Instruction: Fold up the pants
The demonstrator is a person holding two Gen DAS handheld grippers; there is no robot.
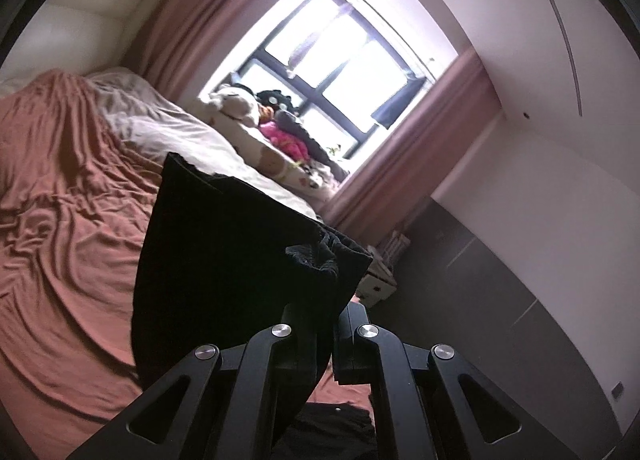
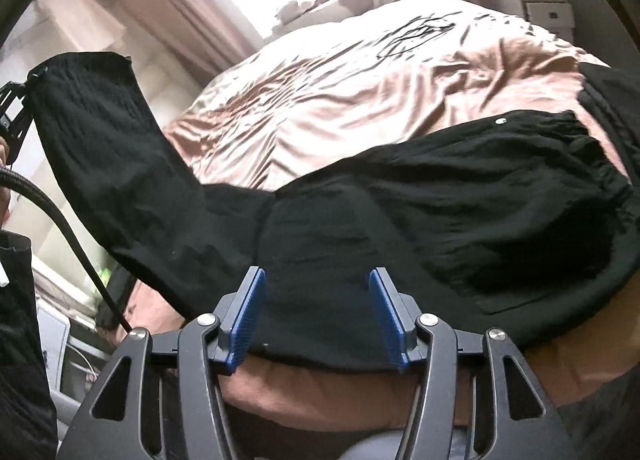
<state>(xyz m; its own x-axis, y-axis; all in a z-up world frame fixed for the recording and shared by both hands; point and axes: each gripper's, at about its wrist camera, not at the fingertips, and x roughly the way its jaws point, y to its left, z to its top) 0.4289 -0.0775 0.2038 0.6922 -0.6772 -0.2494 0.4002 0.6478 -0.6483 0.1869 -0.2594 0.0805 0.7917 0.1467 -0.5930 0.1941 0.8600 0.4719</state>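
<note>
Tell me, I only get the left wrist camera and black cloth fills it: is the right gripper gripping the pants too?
Observer: No. The right gripper is open, its blue pads apart and not pressing the pants.
Operator: Where is the rest of the pants?
Observer: Most of it lies spread on the bed, with a white button showing near the right end.
Operator: What is my left one holding?
Observer: The left gripper holds what looks like one leg's end, raised clear of the bed.
</note>
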